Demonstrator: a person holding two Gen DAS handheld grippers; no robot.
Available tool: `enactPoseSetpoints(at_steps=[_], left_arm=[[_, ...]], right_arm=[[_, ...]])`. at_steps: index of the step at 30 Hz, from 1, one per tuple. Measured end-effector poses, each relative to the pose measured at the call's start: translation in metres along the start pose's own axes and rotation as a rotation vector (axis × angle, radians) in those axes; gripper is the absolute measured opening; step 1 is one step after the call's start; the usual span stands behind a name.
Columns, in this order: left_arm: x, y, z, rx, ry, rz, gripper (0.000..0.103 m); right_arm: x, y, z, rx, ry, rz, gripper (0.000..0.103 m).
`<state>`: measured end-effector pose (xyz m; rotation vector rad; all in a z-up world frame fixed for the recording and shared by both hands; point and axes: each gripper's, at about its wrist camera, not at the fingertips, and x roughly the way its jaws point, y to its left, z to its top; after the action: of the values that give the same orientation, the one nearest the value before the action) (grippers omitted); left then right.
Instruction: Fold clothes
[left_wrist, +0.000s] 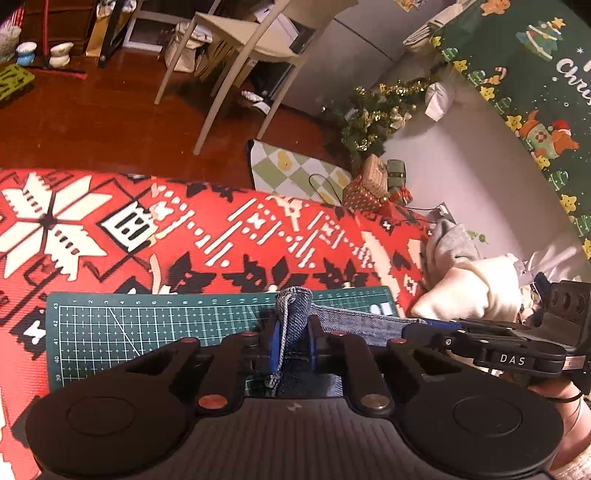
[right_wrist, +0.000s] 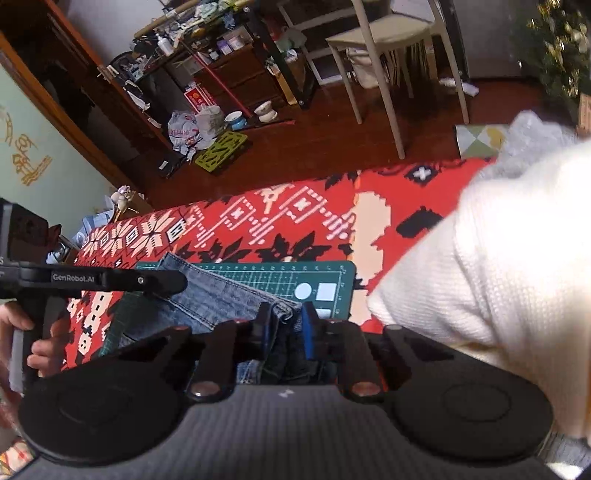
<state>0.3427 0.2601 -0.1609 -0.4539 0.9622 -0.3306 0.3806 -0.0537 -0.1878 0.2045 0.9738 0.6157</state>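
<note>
My left gripper (left_wrist: 293, 343) is pinching a bunched corner of the jeans (left_wrist: 364, 325) over the green cutting mat (left_wrist: 147, 325). The right gripper (right_wrist: 284, 325) is clamped on the other denim edge, I think at the waistband. Only the right cam shows the cream sweater (right_wrist: 498, 266) crowding in; the left one shows it piled further off.

Warm dim indoor light; strong fisheye edge bending; near cream garment (right_wrist: 498, 258) blurred, overexposed.
</note>
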Motion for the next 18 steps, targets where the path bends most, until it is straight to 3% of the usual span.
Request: enactPoseSetpoints(at_steps=[5, 11, 18], left_arm=[[-0.043, -0.025, -0.007, 0.048, -0.032, -0.016, 0.013], [-0.119, -0.062, -0.032, 0.110, -0.065, -0.064, 0.012], [-0.187, -0.091, -0.113, 0.165, -0.043, -0.066, 0.012]], right_arm=[[-0.042, 0.025, 0.000, -0.035, -0.041, -0.002, 0.016], [-0.127, 0.084, -0.023, -0.120, -0.077, 0.004, 0.015], [-0.204, 0.158, -0.096, -0.233, -0.050, 0.006, 0.016]])
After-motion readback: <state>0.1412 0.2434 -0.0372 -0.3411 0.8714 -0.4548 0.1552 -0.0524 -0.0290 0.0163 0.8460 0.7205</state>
